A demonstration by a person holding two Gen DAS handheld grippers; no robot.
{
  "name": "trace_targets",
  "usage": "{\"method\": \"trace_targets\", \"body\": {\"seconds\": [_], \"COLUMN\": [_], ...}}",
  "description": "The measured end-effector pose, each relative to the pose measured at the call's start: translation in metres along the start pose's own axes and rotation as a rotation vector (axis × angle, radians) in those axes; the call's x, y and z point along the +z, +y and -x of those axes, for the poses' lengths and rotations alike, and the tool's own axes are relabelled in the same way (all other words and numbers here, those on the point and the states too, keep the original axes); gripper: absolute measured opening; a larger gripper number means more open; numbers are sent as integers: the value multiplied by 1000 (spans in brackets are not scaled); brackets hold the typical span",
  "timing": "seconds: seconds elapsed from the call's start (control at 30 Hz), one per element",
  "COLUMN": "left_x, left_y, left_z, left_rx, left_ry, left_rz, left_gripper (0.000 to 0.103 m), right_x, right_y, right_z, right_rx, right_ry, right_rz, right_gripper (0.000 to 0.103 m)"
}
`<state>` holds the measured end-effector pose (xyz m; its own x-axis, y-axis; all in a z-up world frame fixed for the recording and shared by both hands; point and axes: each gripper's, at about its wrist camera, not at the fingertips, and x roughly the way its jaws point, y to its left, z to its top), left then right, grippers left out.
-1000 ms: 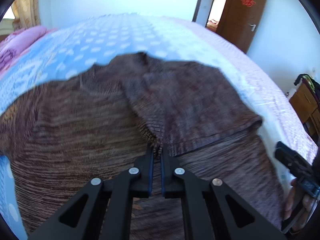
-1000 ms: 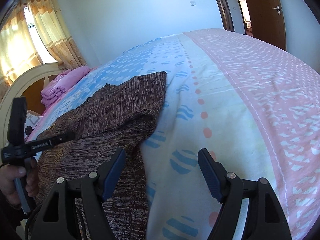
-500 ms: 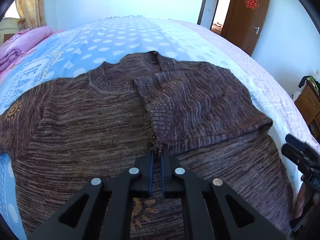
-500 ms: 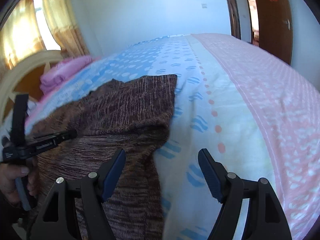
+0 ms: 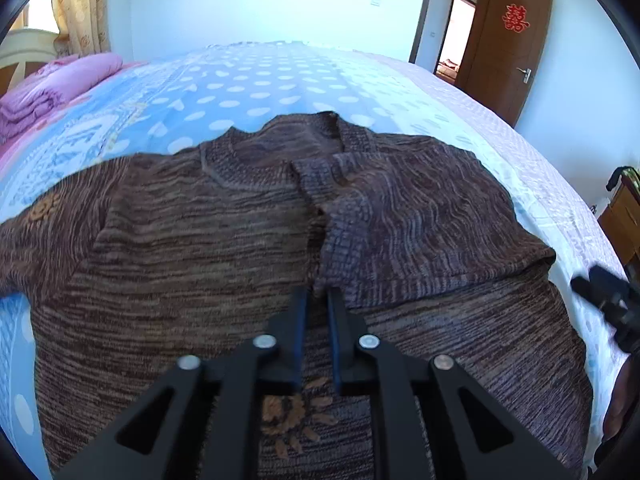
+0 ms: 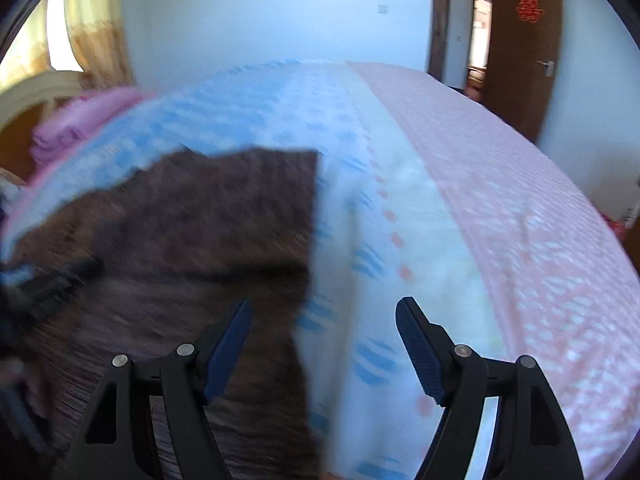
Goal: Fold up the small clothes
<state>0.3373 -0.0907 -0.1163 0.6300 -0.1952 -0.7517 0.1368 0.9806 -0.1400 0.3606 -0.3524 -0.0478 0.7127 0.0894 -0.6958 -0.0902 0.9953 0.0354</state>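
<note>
A brown knitted sweater (image 5: 180,264) lies flat on the bed, its right sleeve (image 5: 420,232) folded across the chest. My left gripper (image 5: 317,300) is nearly shut, with the sleeve cuff (image 5: 320,284) right at its tips; whether it pinches the cuff is unclear. My right gripper (image 6: 323,312) is open and empty above the sweater's right edge (image 6: 224,240); its view is blurred. The right gripper also shows at the right edge of the left wrist view (image 5: 608,300).
The bed (image 5: 280,80) has a blue dotted and pink sheet. Folded pink bedding (image 5: 52,88) lies at the far left by the headboard. A brown door (image 5: 512,48) stands open at the back right. A wooden cabinet (image 5: 624,216) is at the right.
The left gripper has laid the sleeve down across the sweater and its jaws have parted slightly. The right gripper has swung left toward the sweater's edge.
</note>
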Motion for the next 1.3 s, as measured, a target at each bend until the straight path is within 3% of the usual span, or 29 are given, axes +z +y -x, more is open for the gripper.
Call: {"method": "trace_targets", "body": {"seconds": [0.13, 0.17, 0.23, 0.27, 0.33, 0.47, 0.5, 0.57, 0.63, 0.67, 0.77, 0.87, 0.93, 1.0, 1.07, 1.13, 1.2, 1.27, 1.3], "left_x": [3, 6, 17, 25, 40, 69, 73, 78, 80, 80, 82, 88, 90, 87, 82, 81, 81, 82, 83], "left_y": [14, 19, 26, 28, 29, 23, 20, 15, 11, 12, 18, 25, 30, 39, 41, 37, 29, 15, 11], "left_z": [12, 16, 21, 22, 18, -11, -21, -40, -54, -59, -50, -42, -49, -52, -45, -41, -39, -47, -52], "left_rx": [-69, -88, -125, -139, -139, -158, -163, -136, -114, -93, -62, 27, 58, 0, -90, -137, -132, -116, -114], "left_ry": [-8, -19, -31, -30, -22, 19, 42, 55, 70, 70, 2, -66, -45, -1, 6, 9, -15, -30, -17], "left_rz": [70, 88, 112, 115, 101, 68, 57, 41, 21, 18, 28, -4, -15, 42, 112, 131, 113, 59, 45], "left_gripper": [21, 24, 45, 49, 52, 52, 50, 36, 9, 6, 5, 5, 5, 5, 10, 41, 57, 56, 43], "right_x": [24, 27, 26, 22, 12, 14, 13, 12, 10, 9, 9, 9, 8, 8, 7, 7, 8, 8, 8], "right_y": [19, 24, 32, 35, 34, 25, 27, 31, 36, 38, 37, 36, 39, 41, 41, 43, 46, 46, 45], "right_z": [-8, -16, -29, -39, -59, -71, -72, -73, -72, -71, -70, -71, -71, -71, -71, -71, -72, -72, -72], "right_rx": [226, 236, 202, 171, 132, 146, 138, 117, 86, 80, 88, 96, 88, 80, 82, 73, 62, 62, 66], "right_ry": [-39, -42, -52, -45, 5, 52, 58, 55, 50, 47, 42, 42, 47, 45, 44, 45, 45, 43, 42], "right_rz": [-33, -29, -2, 15, 9, -36, -25, -5, 23, 29, 21, 13, 33, 41, 37, 45, 56, 56, 52], "right_gripper": [75, 75, 75, 75, 75, 75, 75, 76, 76, 76, 76, 77, 80, 80, 80, 80, 80, 81, 81]}}
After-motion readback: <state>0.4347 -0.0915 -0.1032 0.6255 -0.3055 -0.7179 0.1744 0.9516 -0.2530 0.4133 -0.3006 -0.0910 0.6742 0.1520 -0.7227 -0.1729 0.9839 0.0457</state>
